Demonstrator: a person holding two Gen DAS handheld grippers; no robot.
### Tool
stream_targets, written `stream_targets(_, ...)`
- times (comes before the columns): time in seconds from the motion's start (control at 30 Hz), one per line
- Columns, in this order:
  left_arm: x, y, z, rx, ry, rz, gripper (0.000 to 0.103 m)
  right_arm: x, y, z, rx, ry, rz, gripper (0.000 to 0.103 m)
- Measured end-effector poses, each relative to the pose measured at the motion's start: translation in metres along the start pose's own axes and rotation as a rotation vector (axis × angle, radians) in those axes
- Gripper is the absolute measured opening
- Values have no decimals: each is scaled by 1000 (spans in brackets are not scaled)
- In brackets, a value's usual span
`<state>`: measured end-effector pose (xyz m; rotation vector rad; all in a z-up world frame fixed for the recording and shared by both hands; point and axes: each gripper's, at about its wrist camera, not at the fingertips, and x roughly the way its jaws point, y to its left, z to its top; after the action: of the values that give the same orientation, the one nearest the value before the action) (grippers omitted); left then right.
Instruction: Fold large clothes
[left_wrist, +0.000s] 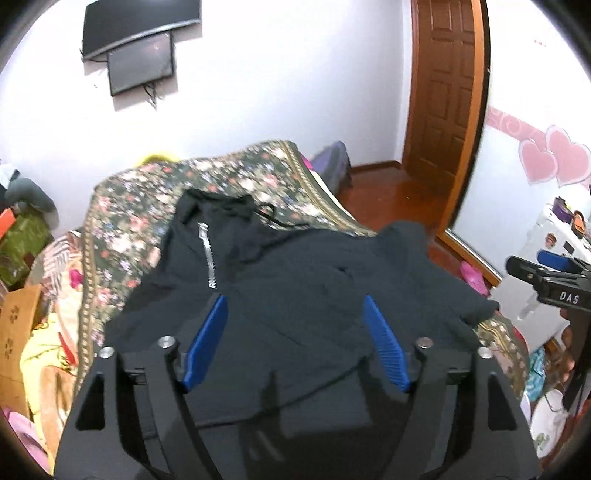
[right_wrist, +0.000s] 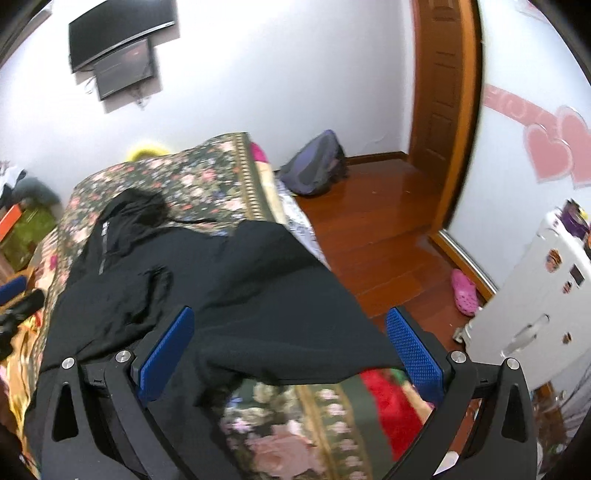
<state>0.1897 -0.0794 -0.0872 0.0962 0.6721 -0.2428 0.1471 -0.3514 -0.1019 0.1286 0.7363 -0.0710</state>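
Observation:
A black zip-up hoodie (left_wrist: 295, 273) lies spread on a floral bedspread (left_wrist: 236, 181), hood toward the far wall, silver zipper (left_wrist: 209, 254) showing. My left gripper (left_wrist: 295, 306) is open, blue pads wide apart, hovering above the hoodie's lower body. My right gripper (right_wrist: 290, 317) is open above the hoodie's right sleeve (right_wrist: 280, 295), which drapes toward the bed's right edge. The right gripper also shows at the right edge of the left wrist view (left_wrist: 546, 273). The hoodie (right_wrist: 155, 280) and bedspread (right_wrist: 192, 177) show in the right wrist view.
The bed's right edge drops to a wooden floor (right_wrist: 376, 229) with a purple backpack (right_wrist: 317, 166) and a pink clog (right_wrist: 463, 291). A white cabinet (right_wrist: 535, 295) stands at the right. A brown door (left_wrist: 443, 85) is behind. Cluttered fabrics and boxes (left_wrist: 22, 321) lie left.

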Motion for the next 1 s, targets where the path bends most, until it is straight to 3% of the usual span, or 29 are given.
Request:
stream_targets(0.13,3,19,0,-1,-27,44,91,7,-23,-5,97,50,51,103)
stream_targets(0.3,16,43,-11,-15,17,82,92,23,-43,-19,198,127,102,102)
stream_targets(0.63,59,78,-45,-147,152,82,92,87,-87,-59,528,363,276,72)
stream_targets(0.8,67,80,-53,-180,177,65,92,107,-103,-60,650,362,315,70)
stream_targets(1.0,69,90,-56,-267,182,43,92,129,-112,-50,622,380,204,37)
